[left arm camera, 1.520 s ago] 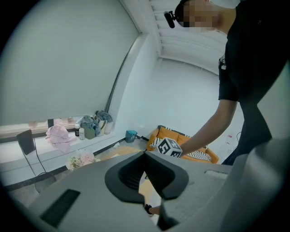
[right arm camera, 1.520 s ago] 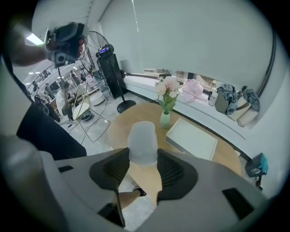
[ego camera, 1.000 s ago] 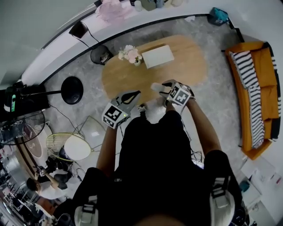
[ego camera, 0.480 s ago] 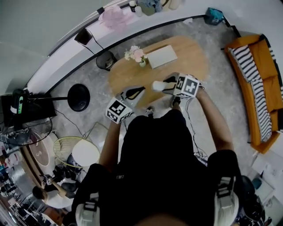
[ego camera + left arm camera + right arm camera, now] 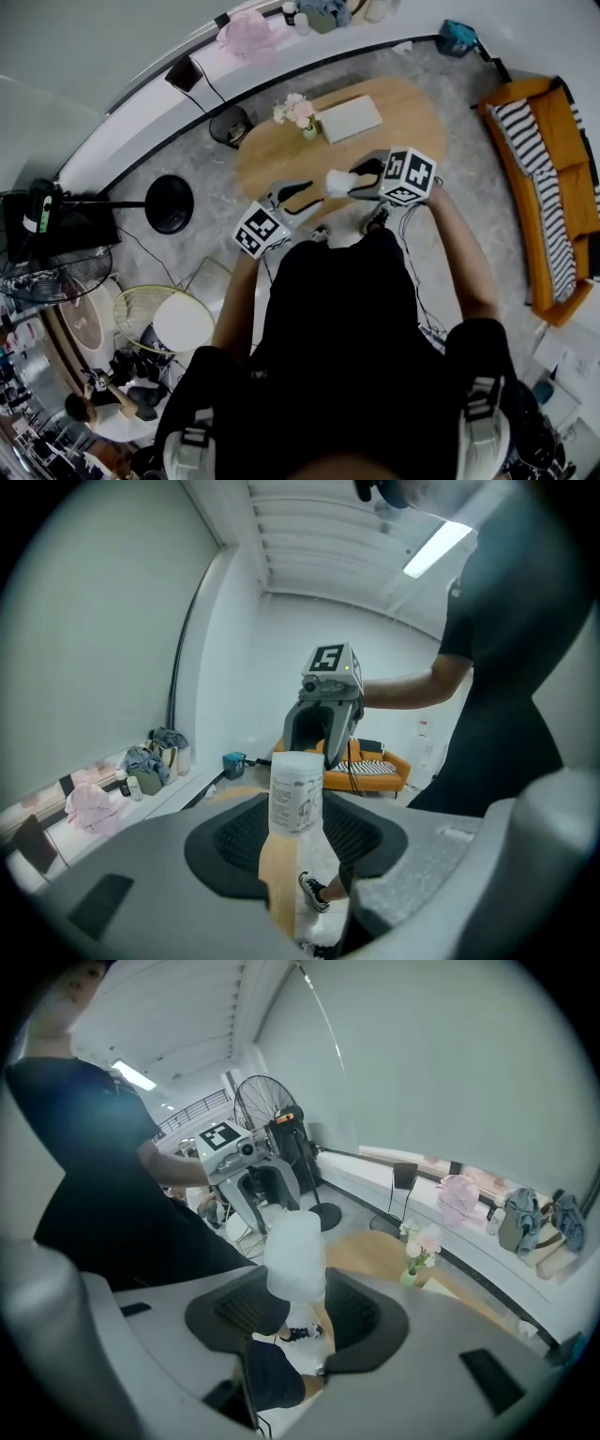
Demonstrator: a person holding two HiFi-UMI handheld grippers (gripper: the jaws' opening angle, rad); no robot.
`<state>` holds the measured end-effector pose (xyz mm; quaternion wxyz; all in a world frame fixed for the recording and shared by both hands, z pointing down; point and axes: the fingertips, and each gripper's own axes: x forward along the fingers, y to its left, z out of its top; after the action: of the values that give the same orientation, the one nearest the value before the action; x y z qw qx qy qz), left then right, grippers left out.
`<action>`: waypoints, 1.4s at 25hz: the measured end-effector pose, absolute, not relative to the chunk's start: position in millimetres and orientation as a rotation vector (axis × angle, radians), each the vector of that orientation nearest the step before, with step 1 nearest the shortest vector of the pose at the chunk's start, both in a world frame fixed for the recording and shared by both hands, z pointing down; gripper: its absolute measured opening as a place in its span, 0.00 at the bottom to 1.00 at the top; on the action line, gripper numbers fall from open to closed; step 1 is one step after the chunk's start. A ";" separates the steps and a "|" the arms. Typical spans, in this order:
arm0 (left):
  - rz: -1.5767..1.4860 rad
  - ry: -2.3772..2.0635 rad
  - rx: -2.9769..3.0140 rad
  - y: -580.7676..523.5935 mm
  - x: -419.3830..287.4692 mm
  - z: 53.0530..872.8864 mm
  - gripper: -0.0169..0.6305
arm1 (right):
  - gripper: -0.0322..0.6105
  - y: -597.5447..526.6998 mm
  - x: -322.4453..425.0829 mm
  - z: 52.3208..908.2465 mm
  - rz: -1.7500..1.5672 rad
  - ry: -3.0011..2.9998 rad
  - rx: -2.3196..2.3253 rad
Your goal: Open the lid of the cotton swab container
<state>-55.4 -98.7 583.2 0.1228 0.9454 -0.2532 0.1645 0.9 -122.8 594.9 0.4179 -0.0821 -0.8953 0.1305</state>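
Observation:
My right gripper [image 5: 358,181] is shut on the cotton swab container [image 5: 335,181], a small white tub with a printed label [image 5: 296,799], and holds it in the air over the table's near edge. In the right gripper view both pads press its sides [image 5: 295,1258]. My left gripper [image 5: 298,190] points at the tub from the left, tips close to it. Its jaws have just been opening and now stand apart. The tub shows in line with the gap at their mouth, with no pad pressing on it. The right gripper [image 5: 323,719] shows behind the tub.
An oval wooden table [image 5: 403,127] carries a flower vase [image 5: 302,117] and a flat white box [image 5: 349,119]. An orange sofa [image 5: 548,178] stands right, a black round stand base [image 5: 170,203] and a fan [image 5: 262,1110] left. My legs and shoes are below the grippers.
The right gripper has risen with the tub and the left gripper has moved toward it. The left fingers, together before, have parted.

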 end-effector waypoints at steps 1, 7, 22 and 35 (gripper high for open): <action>0.485 -0.734 2.753 -97.9 -54.8 585.4 0.28 | 0.33 -118.7 -0.8 591.5 0.324 -2.238 -0.223; 0.521 -0.637 2.776 -90.5 -38.0 592.4 0.36 | 0.33 -99.1 -1.3 577.8 0.219 -2.174 -0.295; 0.410 -0.346 2.850 -80.9 -4.3 567.0 0.39 | 0.33 -85.2 -12.3 534.9 0.256 -2.271 -0.319; 0.338 -0.222 2.874 -66.7 -0.5 554.5 0.36 | 0.35 -74.7 -16.7 521.3 0.304 -2.398 -0.321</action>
<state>-0.5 -66.7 554.5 0.1195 0.9832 -0.0758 0.1156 -16.7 -74.7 521.3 0.3443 -0.1237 -0.9233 0.1171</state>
